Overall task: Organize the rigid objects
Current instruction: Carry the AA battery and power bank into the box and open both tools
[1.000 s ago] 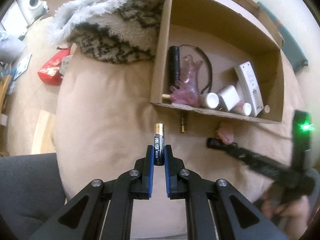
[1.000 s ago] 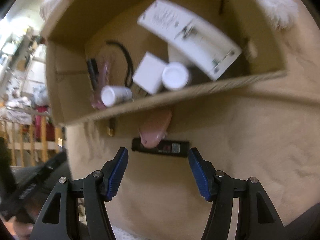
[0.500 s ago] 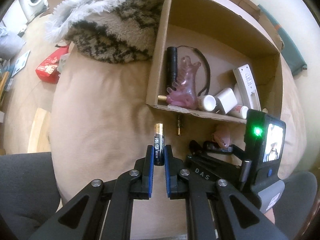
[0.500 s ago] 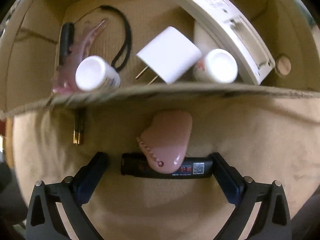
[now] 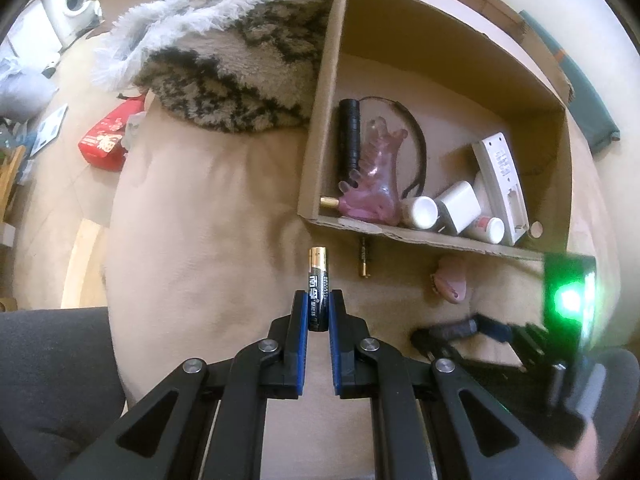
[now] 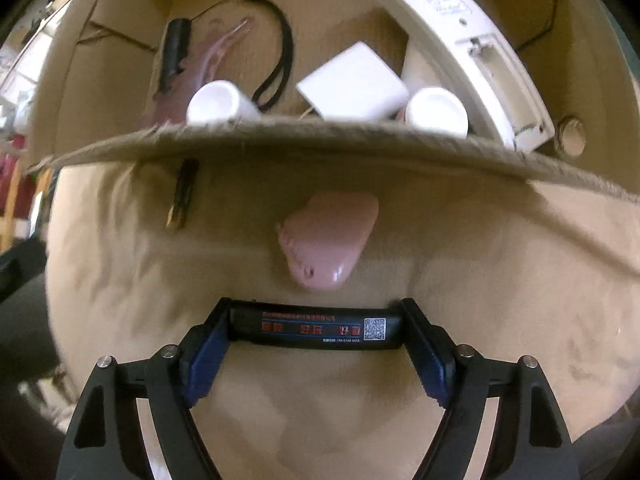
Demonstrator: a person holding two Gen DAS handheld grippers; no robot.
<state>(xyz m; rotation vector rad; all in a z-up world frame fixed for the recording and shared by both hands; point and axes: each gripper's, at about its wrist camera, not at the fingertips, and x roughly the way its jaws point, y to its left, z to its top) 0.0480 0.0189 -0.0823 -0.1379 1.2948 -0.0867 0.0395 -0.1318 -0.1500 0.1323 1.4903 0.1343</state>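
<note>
1. The left claw (image 5: 319,312) is clenched on a battery (image 5: 318,284), which stands upright between its blue pads with the gold end at 12 o'clock.
2. The right claw (image 6: 316,330) spans a black bar (image 6: 314,328) lengthwise; its jaws are closing, with the pads at both ends of the bar.
3. A pink clip (image 6: 328,240) lies on the beige cushion (image 6: 460,280), just at 12 o'clock of the bar.
4. A second battery (image 6: 182,194) lies at 10 o'clock, against the cardboard box (image 6: 280,140).
5. The box holds a white remote (image 6: 460,40), a charger (image 6: 352,80) and two white bottles (image 6: 218,102).
</note>
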